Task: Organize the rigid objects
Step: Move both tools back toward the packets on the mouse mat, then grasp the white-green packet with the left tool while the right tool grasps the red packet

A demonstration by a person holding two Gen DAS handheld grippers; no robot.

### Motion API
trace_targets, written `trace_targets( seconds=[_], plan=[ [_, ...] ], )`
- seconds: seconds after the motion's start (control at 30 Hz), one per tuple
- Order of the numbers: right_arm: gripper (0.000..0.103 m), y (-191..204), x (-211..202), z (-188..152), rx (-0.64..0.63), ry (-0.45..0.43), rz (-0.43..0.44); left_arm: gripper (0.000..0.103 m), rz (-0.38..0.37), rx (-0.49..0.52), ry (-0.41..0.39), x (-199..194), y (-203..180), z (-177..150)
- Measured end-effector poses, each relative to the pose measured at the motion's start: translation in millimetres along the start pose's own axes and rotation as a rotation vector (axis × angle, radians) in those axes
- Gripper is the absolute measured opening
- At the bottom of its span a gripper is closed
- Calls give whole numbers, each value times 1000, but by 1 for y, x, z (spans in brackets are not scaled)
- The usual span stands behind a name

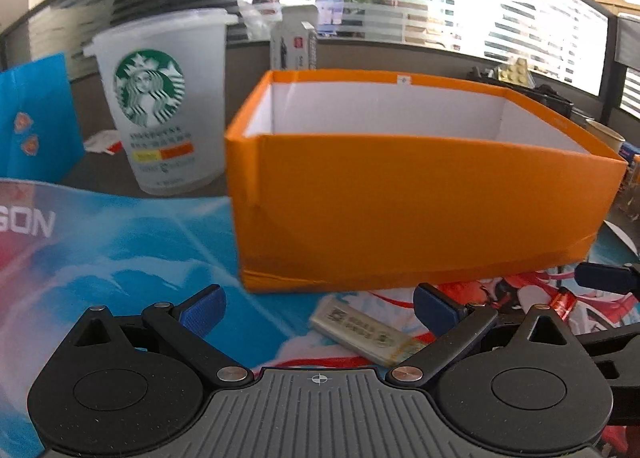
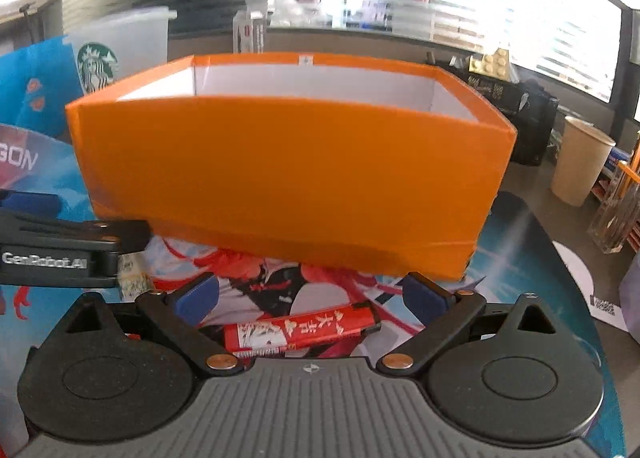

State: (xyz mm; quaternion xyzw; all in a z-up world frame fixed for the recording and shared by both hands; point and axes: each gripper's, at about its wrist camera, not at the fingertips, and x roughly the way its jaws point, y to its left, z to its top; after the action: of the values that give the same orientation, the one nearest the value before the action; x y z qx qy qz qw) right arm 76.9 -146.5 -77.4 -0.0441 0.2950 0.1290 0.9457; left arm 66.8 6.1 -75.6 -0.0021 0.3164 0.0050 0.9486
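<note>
1. Left wrist view, progress: the orange box (image 1: 420, 194) stands open on the printed mat (image 1: 120, 242). What shows of its white inside looks bare, though its floor is hidden behind the near wall. By my reading the sorting has barely begun. The left gripper (image 1: 320, 308) is spread wide with nothing between its fingers. A flat silver pack (image 1: 362, 328) lies on the mat just ahead of them, between the gripper and the box's near wall, not yet grasped.

2. Left wrist view, materials: the box is smooth card with creased taped corners. The silver pack is a thin rectangular slab with a dull metallic wrap and printed labels. A frosted plastic cup (image 1: 160, 106) with a green logo stands upright beside the box's left corner.

3. Right wrist view, progress: the right gripper (image 2: 312, 298) is also spread and empty. A red bar (image 2: 300, 328) lies on the mat between its fingers, short of the box, not yet pinched.

4. Right wrist view, materials: the bar is a long, narrow wrapped stick, glossy red with white characters. The mat is flat and brightly printed. A tan paper cup (image 2: 580, 162) stands off the mat near the table's right edge.
</note>
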Motion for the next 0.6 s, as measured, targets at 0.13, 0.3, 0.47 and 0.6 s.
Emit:
trace_targets(
  seconds=[0.13,0.3,0.47,0.6],
  plan=[
    [101,0,2,-3,-27,44,-8,102,23,25,58,10,-3,-3],
    [102,-4,-1,-5,-54,43,-5,103,21,46,67,6,5,-7],
    [102,-11,-9,-9,-72,59,20,103,-7,76,68,-9,23,-18],
    [102,-20,-15,-13,-66,71,21,103,-19,46,72,-17,45,-24]
  ],
)
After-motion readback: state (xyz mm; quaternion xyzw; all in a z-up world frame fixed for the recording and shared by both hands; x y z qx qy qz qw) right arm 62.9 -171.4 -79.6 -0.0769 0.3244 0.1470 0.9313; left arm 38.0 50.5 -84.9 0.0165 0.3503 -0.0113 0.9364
